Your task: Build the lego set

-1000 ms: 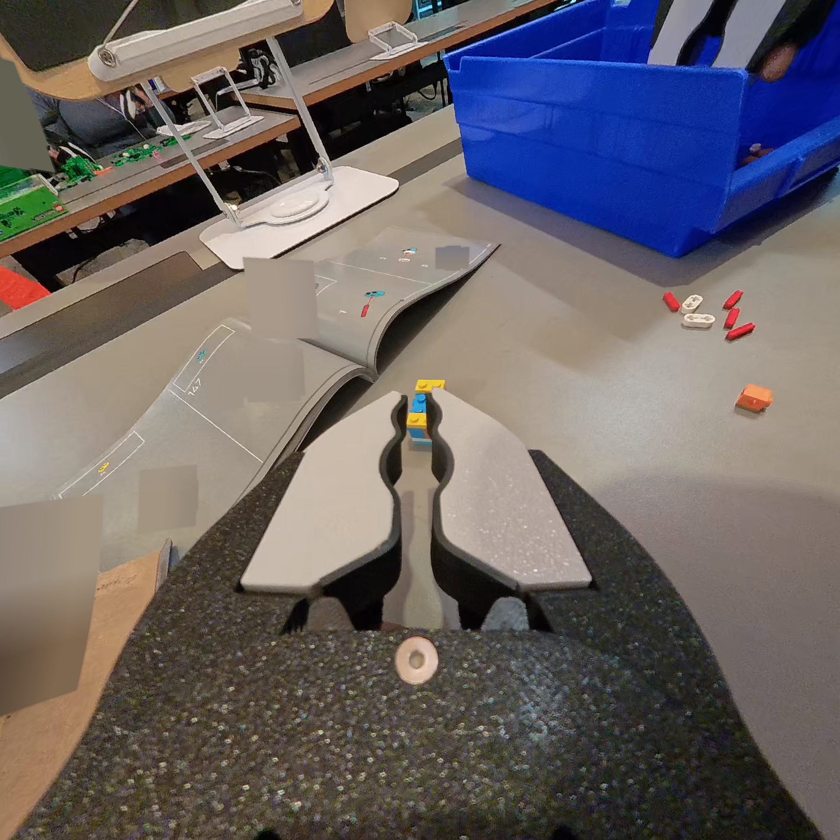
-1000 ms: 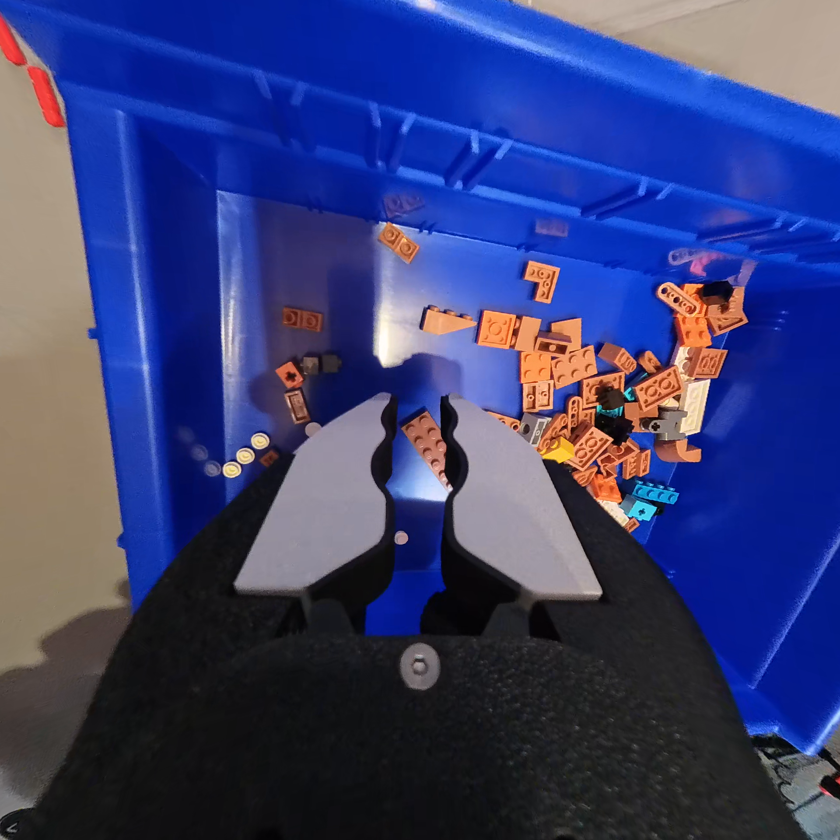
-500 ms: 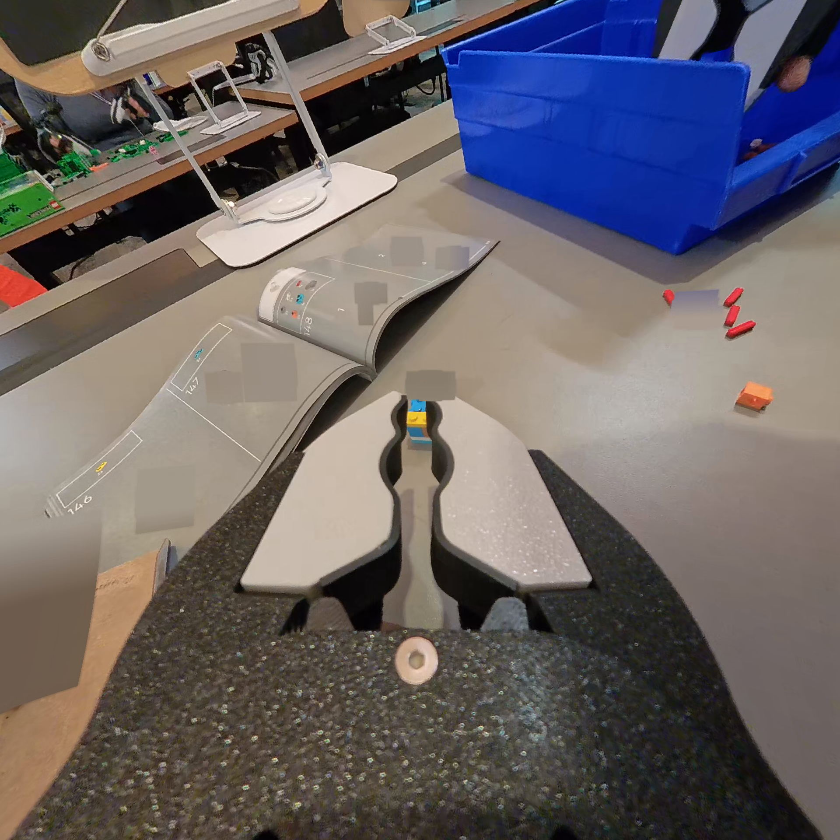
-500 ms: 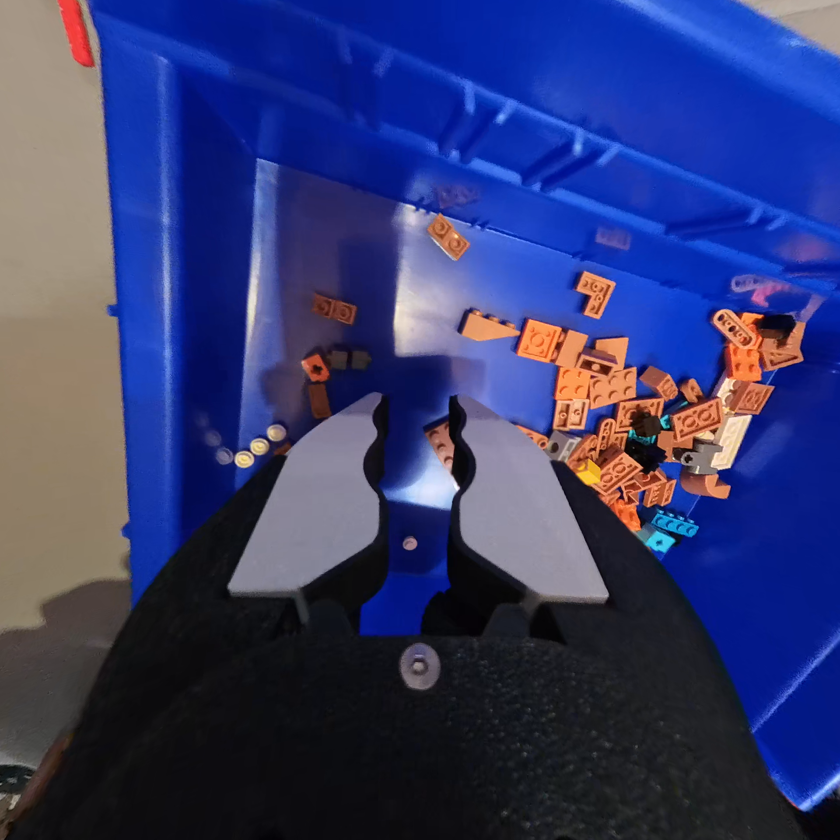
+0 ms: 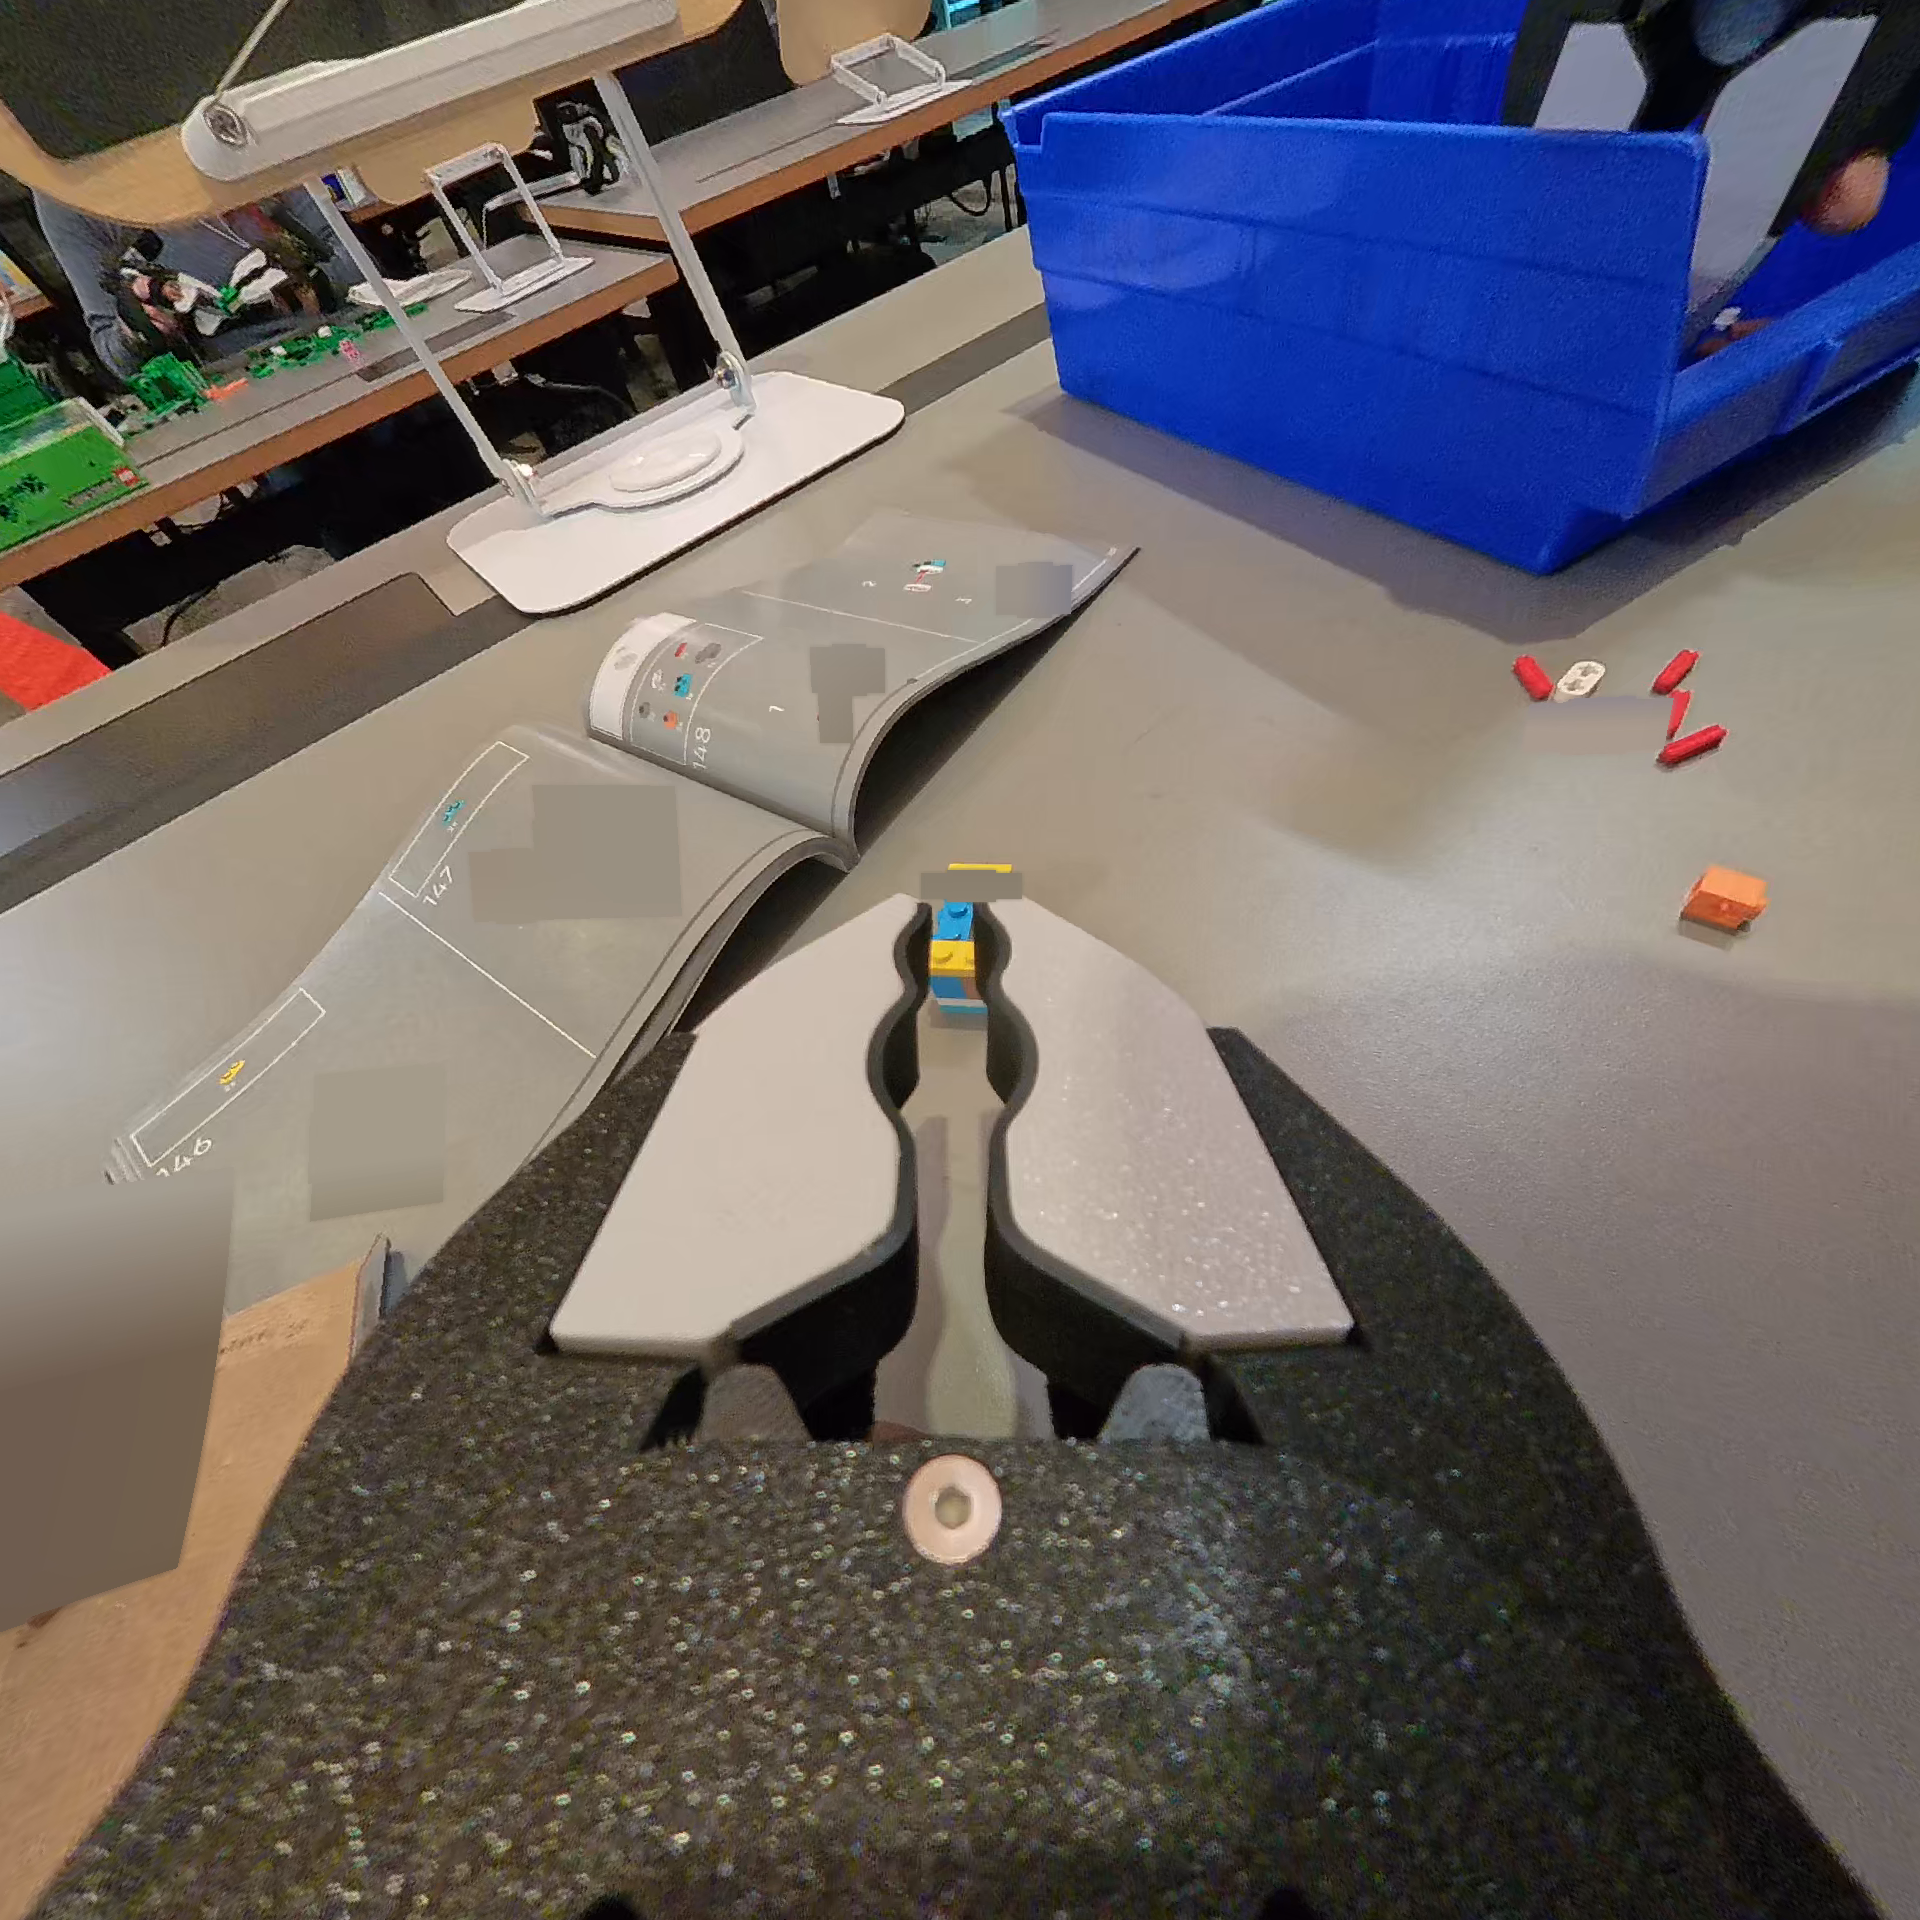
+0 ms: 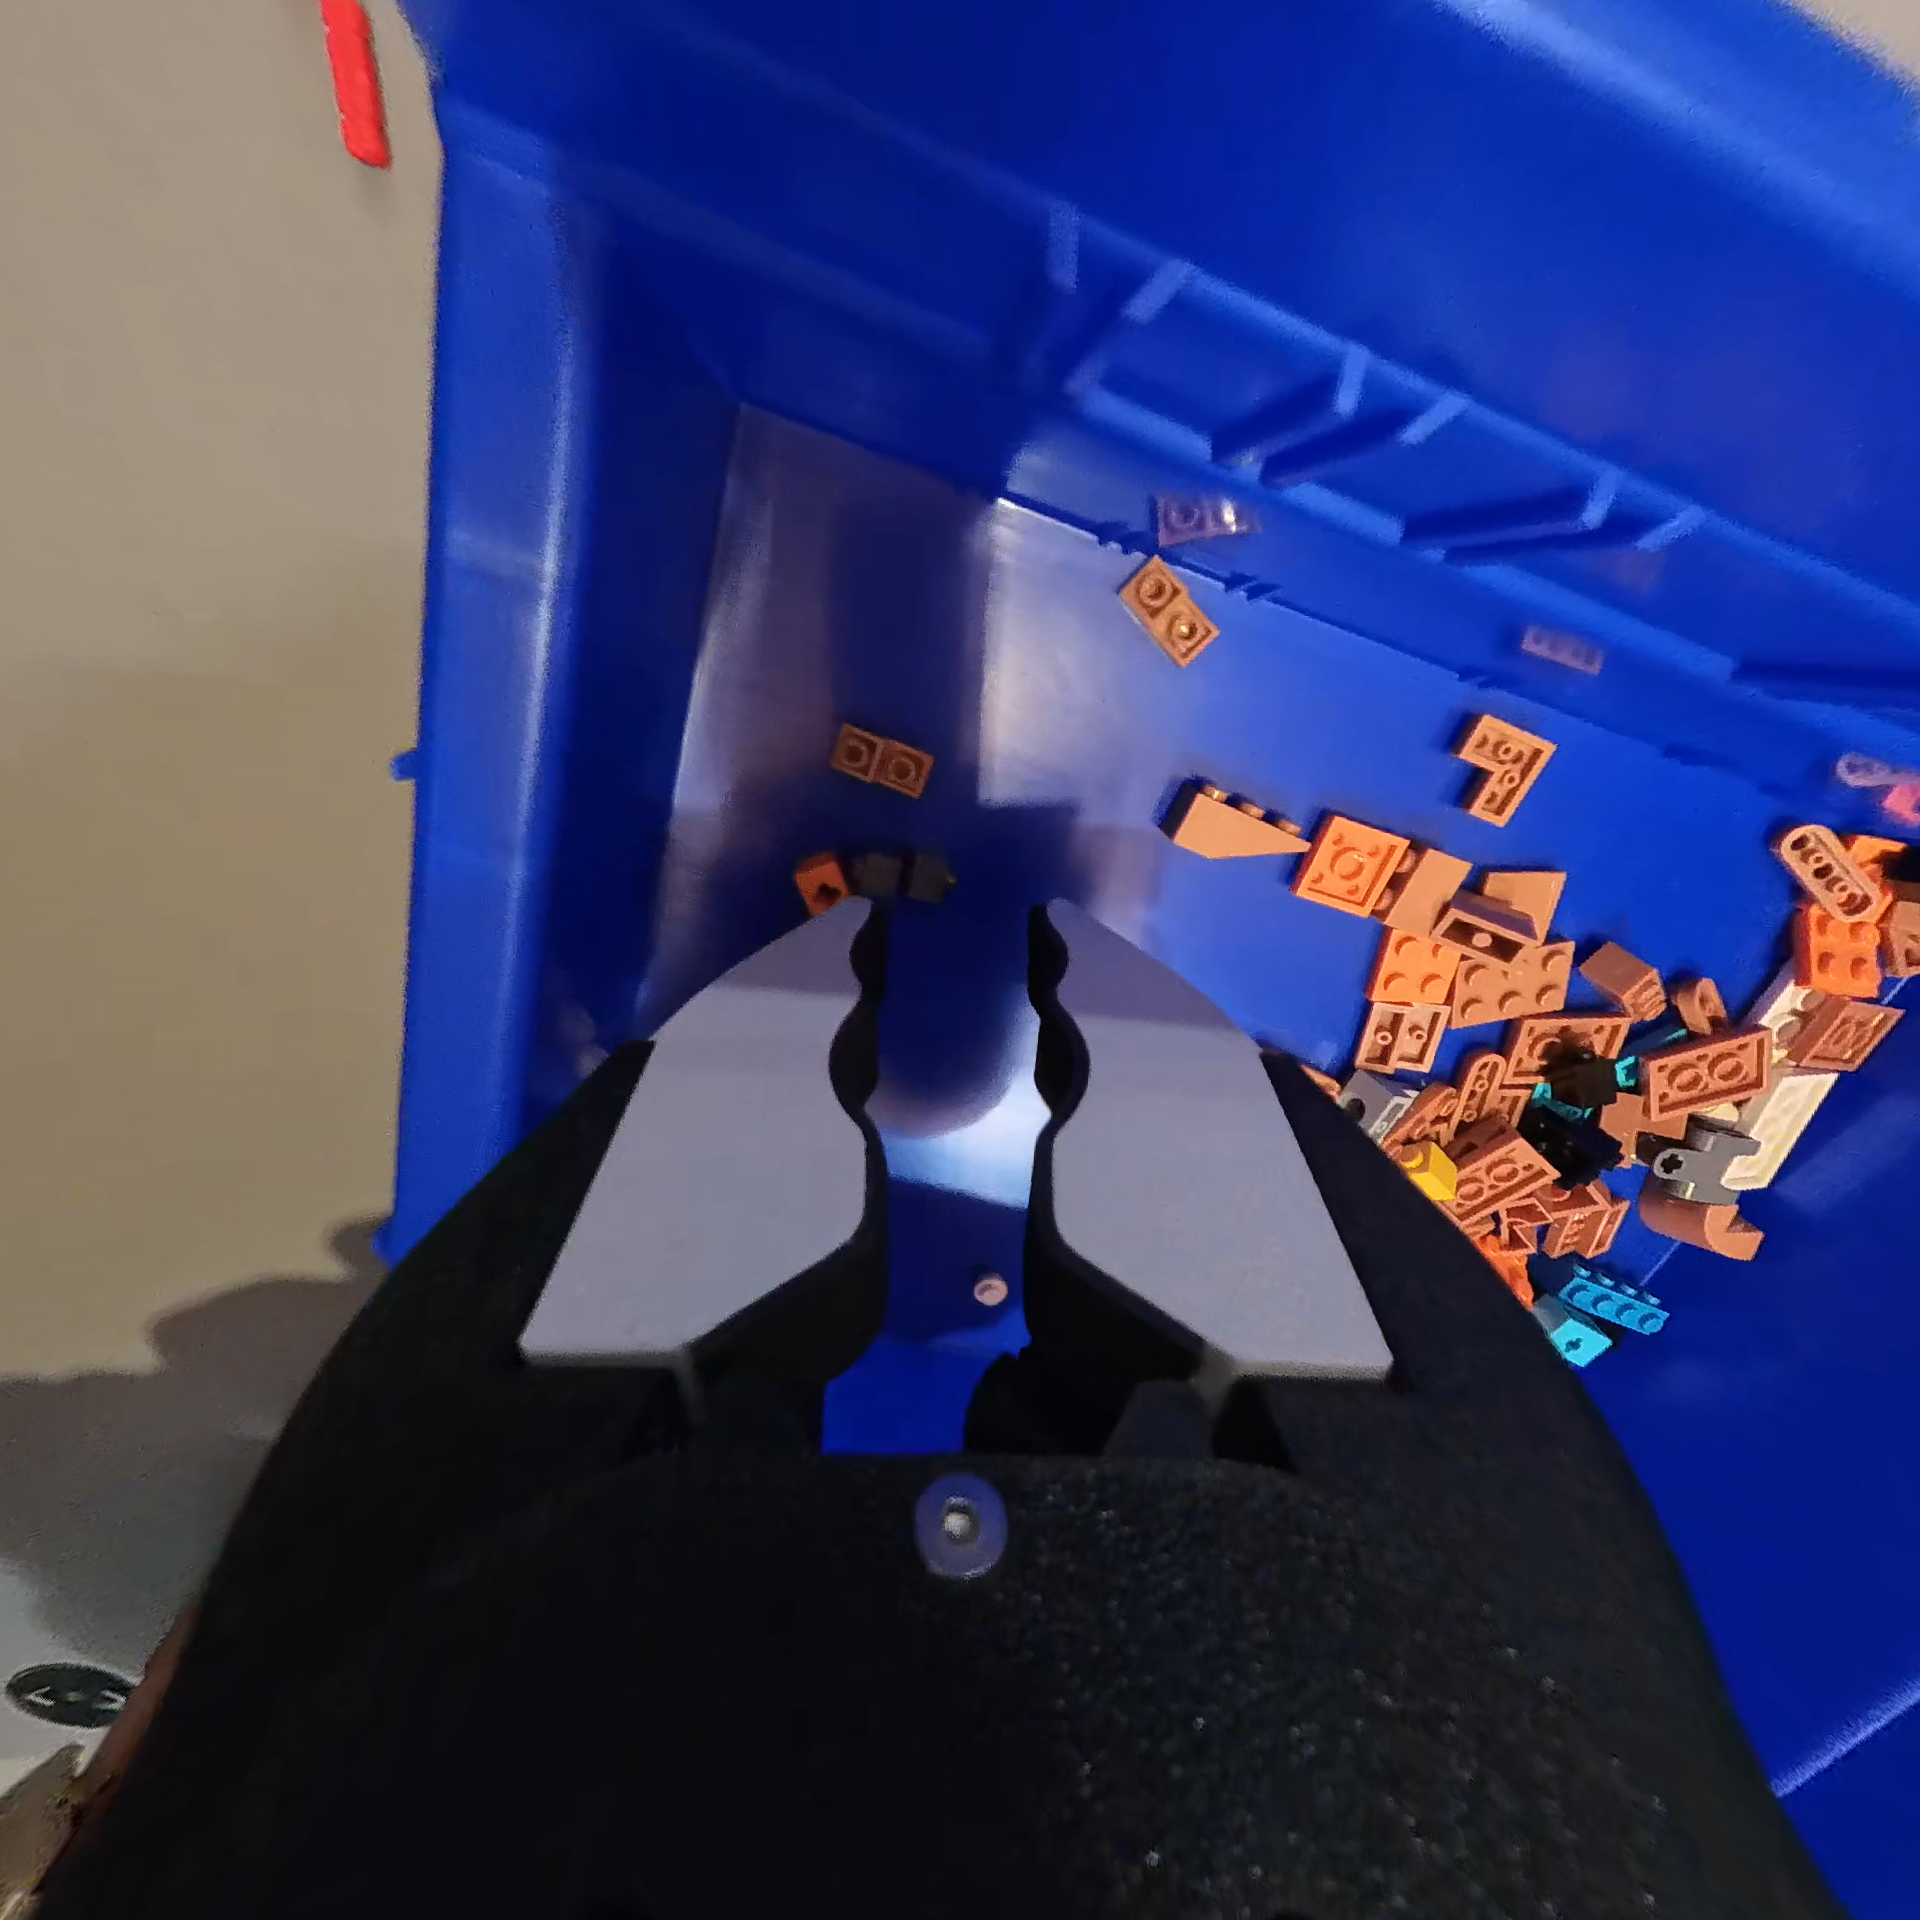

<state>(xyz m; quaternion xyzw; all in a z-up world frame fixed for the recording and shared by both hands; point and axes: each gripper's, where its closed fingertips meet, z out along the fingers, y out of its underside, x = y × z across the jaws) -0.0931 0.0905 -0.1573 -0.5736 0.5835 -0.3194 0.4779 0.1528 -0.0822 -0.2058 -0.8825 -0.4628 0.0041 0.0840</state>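
Left gripper (image 5: 956,920) was clamped on the small blue-and-yellow assembly (image 5: 954,961), jaws nearly closed with only the piece between the tips. It sat just off the lower right corner of the open instruction booklet (image 5: 727,727), low over the grey table (image 5: 1351,1143). Likely parked there so the build stays next to the current step while the other hand fetches parts.

Right gripper (image 6: 951,914) was inside the blue bin (image 6: 499,623), well right of the booklet, jaws parted with a clear gap and nothing between them. Tips pointed at bare bin floor, beside a small orange-and-dark cluster (image 6: 873,878); the main orange brick pile (image 6: 1558,1039) lay further right. Looked like a parts search, not yet a pick.

Loose on the table right of the booklet: red pins (image 5: 1683,717), one white piece (image 5: 1579,681), one orange brick (image 5: 1725,899). Probably staged for upcoming steps.

Versus 0.5 s earlier:
- right gripper's gap was wider
- the brown wedge plate seen between its tips then was out of sight, hidden or passed over, can't tell
- bin view was closer and shifted; the two-stud orange plate (image 6: 881,761) sat nearer the tips
- left gripper and its assembly unchanged, same spot by the booklet
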